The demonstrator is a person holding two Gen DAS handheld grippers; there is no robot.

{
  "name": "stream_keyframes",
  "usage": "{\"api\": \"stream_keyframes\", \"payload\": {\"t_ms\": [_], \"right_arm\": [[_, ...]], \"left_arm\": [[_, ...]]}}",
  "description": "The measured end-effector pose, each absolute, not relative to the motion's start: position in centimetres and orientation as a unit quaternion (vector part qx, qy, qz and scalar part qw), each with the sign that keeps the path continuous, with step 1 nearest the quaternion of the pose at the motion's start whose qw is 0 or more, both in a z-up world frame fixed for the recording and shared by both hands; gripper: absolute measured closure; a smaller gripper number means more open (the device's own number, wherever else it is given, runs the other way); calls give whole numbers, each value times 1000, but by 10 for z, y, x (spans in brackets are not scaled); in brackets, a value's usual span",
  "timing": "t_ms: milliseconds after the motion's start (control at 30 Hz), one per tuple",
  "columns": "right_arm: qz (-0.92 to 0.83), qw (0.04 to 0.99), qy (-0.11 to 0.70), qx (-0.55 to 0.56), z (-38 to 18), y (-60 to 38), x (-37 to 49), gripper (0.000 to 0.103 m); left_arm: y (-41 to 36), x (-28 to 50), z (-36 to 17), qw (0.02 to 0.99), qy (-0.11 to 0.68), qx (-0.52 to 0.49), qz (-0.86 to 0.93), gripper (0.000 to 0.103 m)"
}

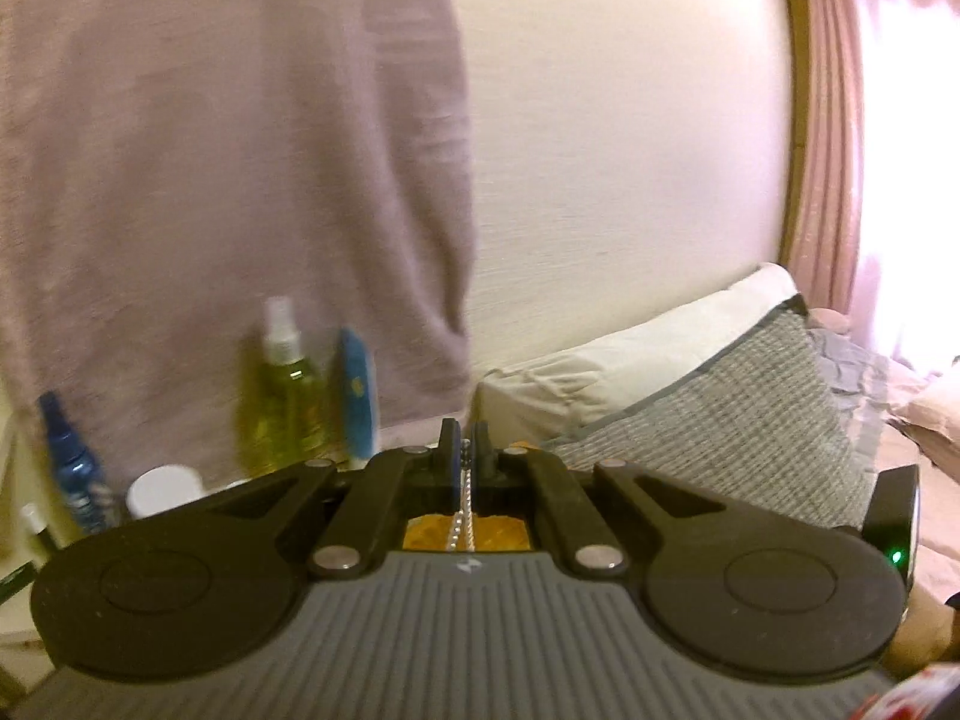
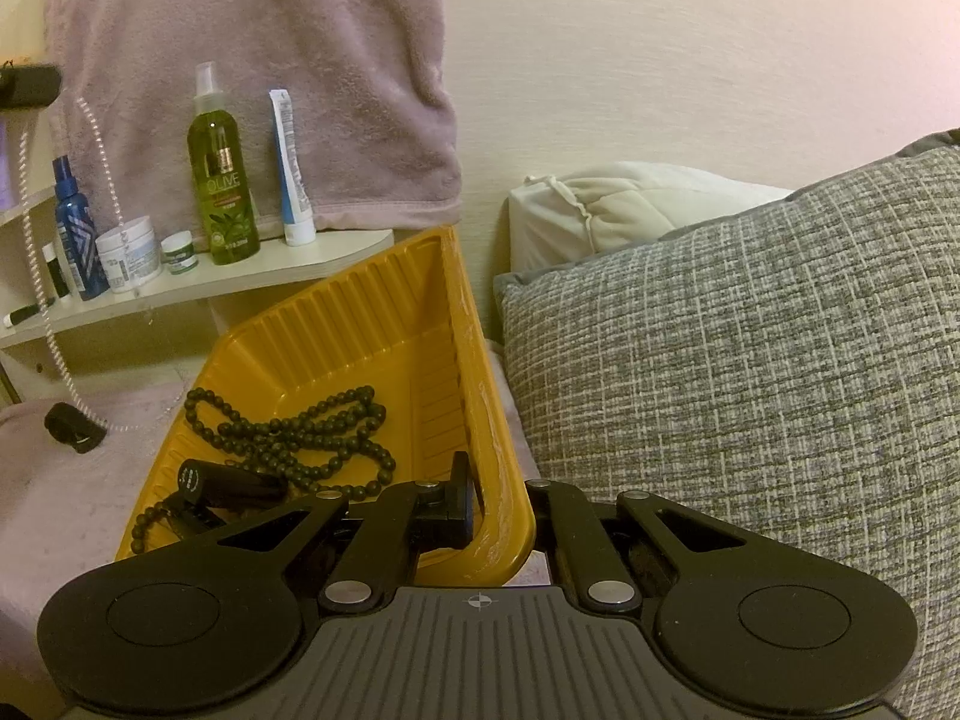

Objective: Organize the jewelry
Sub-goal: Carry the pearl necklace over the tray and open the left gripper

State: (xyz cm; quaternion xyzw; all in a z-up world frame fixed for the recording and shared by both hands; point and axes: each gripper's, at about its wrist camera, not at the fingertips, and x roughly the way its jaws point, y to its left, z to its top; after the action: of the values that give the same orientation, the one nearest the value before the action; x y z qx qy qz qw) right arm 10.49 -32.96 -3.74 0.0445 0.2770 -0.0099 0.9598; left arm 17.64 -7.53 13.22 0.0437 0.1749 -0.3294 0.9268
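My left gripper is shut on a white pearl necklace, whose strands hang down between the fingers over something yellow below. In the right wrist view the same necklace dangles in a long loop from the left gripper's tip at upper left, above the pink bed cover. My right gripper is shut on the near right rim of a yellow plastic tray, which is tilted up. A dark bead necklace and a black cylinder lie in the tray.
A shelf holds an olive spray bottle, a white-blue tube, a blue bottle and two small jars. A mauve towel hangs behind. A grey checked pillow lies right. A black object lies on the bed.
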Motion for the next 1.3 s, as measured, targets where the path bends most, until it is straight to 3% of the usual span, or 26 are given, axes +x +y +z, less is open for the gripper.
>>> {"api": "stream_keyframes", "payload": {"t_ms": [433, 833, 1300], "right_arm": [[-10, 960, 277, 51, -37, -330, 104, 97], [-12, 959, 278, 55, -39, -330, 103, 97], [-12, 959, 279, 54, -39, -330, 105, 97]], "left_arm": [[-125, 192, 111, 904, 210, 59, -368, 101], [-136, 209, 70, 884, 273, 77, -371, 101], [-150, 223, 59, 876, 289, 76, -379, 100]]}}
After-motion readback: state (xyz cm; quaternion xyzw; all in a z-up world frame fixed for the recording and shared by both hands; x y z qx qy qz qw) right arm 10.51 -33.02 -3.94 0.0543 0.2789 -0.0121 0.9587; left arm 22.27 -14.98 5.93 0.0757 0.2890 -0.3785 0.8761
